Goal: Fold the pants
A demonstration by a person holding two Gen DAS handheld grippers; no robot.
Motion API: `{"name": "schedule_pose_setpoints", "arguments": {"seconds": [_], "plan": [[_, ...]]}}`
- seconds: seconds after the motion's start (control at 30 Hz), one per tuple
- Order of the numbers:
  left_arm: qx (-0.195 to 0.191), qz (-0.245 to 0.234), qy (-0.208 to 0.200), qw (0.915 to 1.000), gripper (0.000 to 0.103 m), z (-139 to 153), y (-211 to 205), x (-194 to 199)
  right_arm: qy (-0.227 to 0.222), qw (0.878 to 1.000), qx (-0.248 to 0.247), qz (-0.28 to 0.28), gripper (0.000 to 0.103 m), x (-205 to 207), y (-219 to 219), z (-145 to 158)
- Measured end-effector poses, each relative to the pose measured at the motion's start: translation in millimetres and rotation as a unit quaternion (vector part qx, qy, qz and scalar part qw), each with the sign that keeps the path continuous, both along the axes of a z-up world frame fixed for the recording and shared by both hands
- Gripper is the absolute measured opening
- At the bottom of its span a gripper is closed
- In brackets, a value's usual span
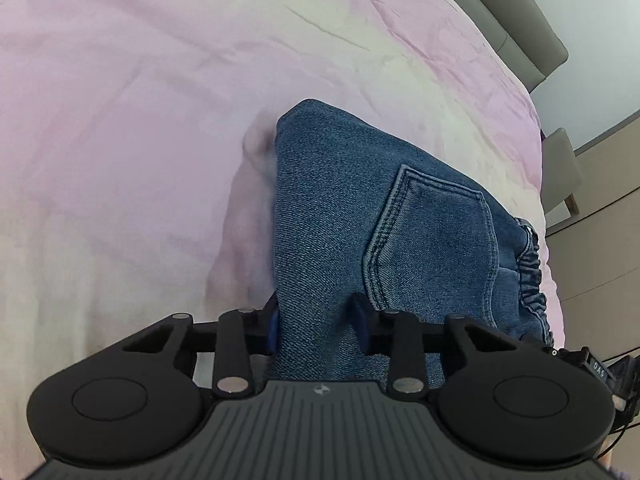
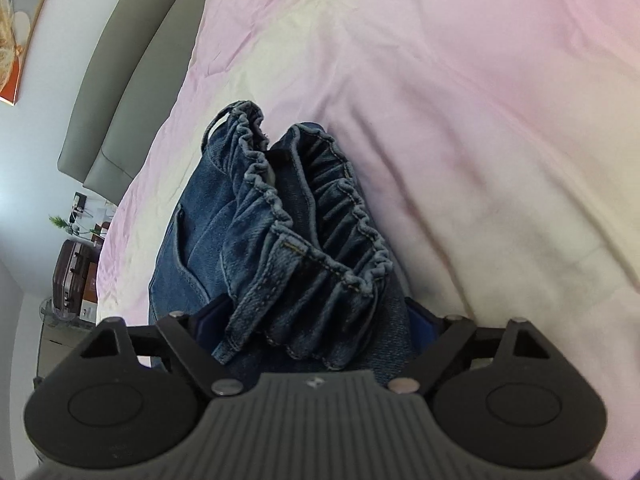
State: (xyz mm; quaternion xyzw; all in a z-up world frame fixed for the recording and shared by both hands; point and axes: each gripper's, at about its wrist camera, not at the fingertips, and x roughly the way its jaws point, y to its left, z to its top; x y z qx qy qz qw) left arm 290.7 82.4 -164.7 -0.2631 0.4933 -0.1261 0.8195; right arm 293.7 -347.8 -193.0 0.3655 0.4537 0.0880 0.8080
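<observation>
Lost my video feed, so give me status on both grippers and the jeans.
Left gripper shut on jeans near the back pocket. Right gripper shut on the bunched elastic waistband. Jeans over pink bedsheet, nothing in the way.

Matt blue denim pants (image 1: 340, 216); smooth, perhaps cotton, pink sheet (image 1: 140, 120)
</observation>
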Motion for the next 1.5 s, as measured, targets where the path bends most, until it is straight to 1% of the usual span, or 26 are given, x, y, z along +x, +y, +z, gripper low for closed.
{"name": "schedule_pose_setpoints", "arguments": {"seconds": [0.13, 0.2, 0.3, 0.4, 0.5, 0.63, 0.7, 0.8, 0.97, 1.1, 1.17, 1.23, 1.33, 1.43, 1.5], "plan": [[0.013, -0.007, -0.018, 0.9997, 0.029, 21.2, -3.0, -5.6, -0.015, 0.999, -0.024, 0.018, 0.07, -0.7, 6.3, 27.3], [0.022, -0.011, -0.026, 0.9994, 0.028, 33.5, -2.2, -7.2, -0.027, 0.999, -0.03, 0.024, 0.068, -3.0, 10.6, 42.0], [0.04, -0.021, -0.038, 0.9983, 0.027, 53.4, 5.3, -11.2, -0.041, 0.998, -0.03, 0.035, 0.067, -6.2, 21.3, 62.6], [0.052, -0.028, -0.04, 0.9974, 0.027, 70.2, 23.6, -15.7, -0.049, 0.998, -0.02, 0.045, 0.067, -9.5, 37.1, 77.2], [0.071, -0.024, -0.044, 0.9962, 0.027, 86.3, 50.0, -22.3, -0.052, 0.997, -0.009, 0.055, 0.067, -11.3, 63.2, 83.7], [0.092, -0.017, -0.048, 0.9945, 0.027, 104.2, 96.9, -33.3, -0.055, 0.996, 0.017, 0.072, 0.066, -8.1, 113.9, 85.2], [0.099, -0.011, -0.048, 0.9938, 0.027, 109.9, 123.9, -37.8, -0.056, 0.995, 0.028, 0.081, 0.066, -8.2, 141.0, 84.3], [0.12, -0.009, -0.052, 0.9914, 0.027, 113.7, 159.6, -42.9, -0.062, 0.993, 0.036, 0.096, 0.066, -9.5, 186.4, 83.6], [0.124, 0.006, -0.051, 0.991, 0.027, 106.3, 214.0, -45.8, -0.064, 0.99, 0.047, 0.115, 0.066, -11.6, 250.4, 73.7], [0.122, 0.003, -0.047, 0.9914, 0.027, 83.7, 240.1, -47.5, -0.057, 0.99, 0.038, 0.124, 0.066, -10.5, 286.7, 57.9], [0.114, 0.002, -0.042, 0.9926, 0.027, 68.5, 247.6, -47.4, -0.06, 0.989, 0.02, 0.13, 0.066, -13.3, 296.9, 50.9], [0.115, -0.002, -0.037, 0.9927, 0.027, 54.4, 250.8, -49.3, -0.055, 0.989, 0.002, 0.138, 0.066, -14.5, 302.9, 43.7], [0.119, -0.011, -0.022, 0.9925, 0.028, 35.3, 252.1, -50.4, -0.023, 0.99, -0.01, 0.142, 0.067, -19.4, 306.5, 22.6], [0.124, -0.018, -0.027, 0.9918, 0.03, 29.4, 250.3, -51.8, -0.007, 0.991, -0.019, 0.133, 0.067, -23.2, 308.5, 5.6], [0.137, -0.022, -0.028, 0.9899, 0.032, 27.1, 244.7, -50.6, -0.002, 0.992, -0.023, 0.126, 0.068, -23.2, 308.7, -0.4]]}}
